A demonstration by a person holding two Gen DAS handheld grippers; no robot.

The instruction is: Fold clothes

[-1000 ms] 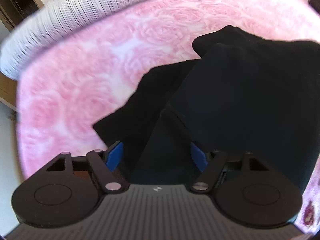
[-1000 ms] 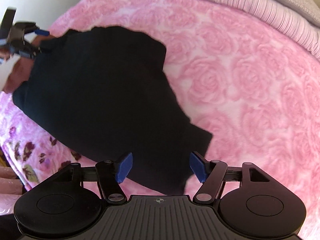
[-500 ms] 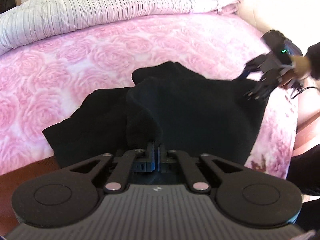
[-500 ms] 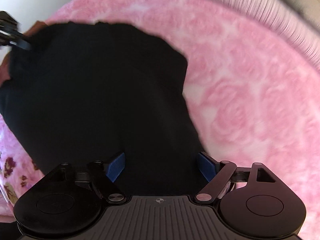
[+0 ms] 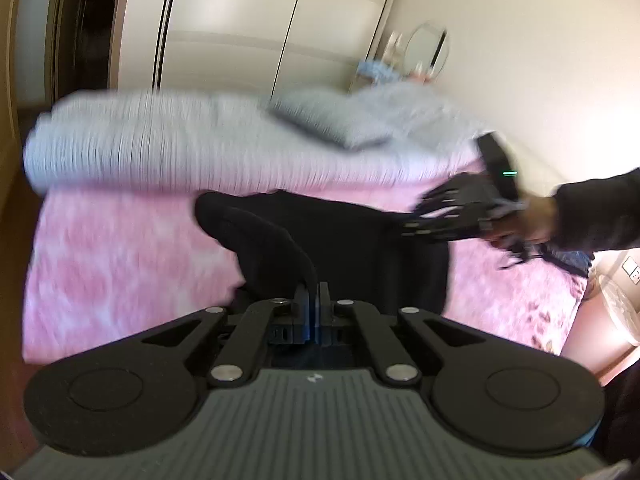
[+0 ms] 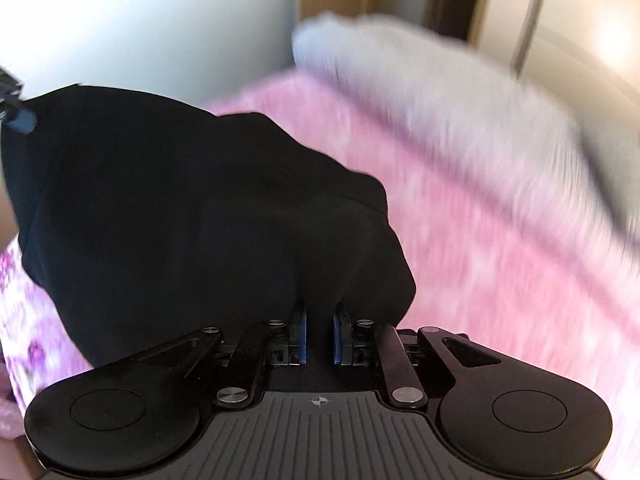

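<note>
The left gripper (image 5: pixel 313 300) is fully closed, and a thin ridge of the black garment (image 5: pixel 344 248) runs up into its pinch, so it holds only a small bite of cloth. The right gripper (image 6: pixel 319 320) is closing at this moment; black cloth sits between its blue pads (image 6: pixel 303 334), with a narrow gap left, so I judge this grip is not yet firm. Between the two grippers the garment hangs dark and bunched, partly raised above the pink rose blanket (image 5: pixel 120 248) of the bed, with one rounded corner trailing toward the grey striped quilt (image 5: pixel 160 140). Both views are blurred. The first risk, in my view, is that the right side slips out if the cloth is pulled before the pads finish pressing; then the garment would drop on one side and twist. The second risk is the left pinch: so little cloth may tear free under weight. Also the layers are bunched, so a gripper may hold two layers together and the fold would come out uneven.
</note>
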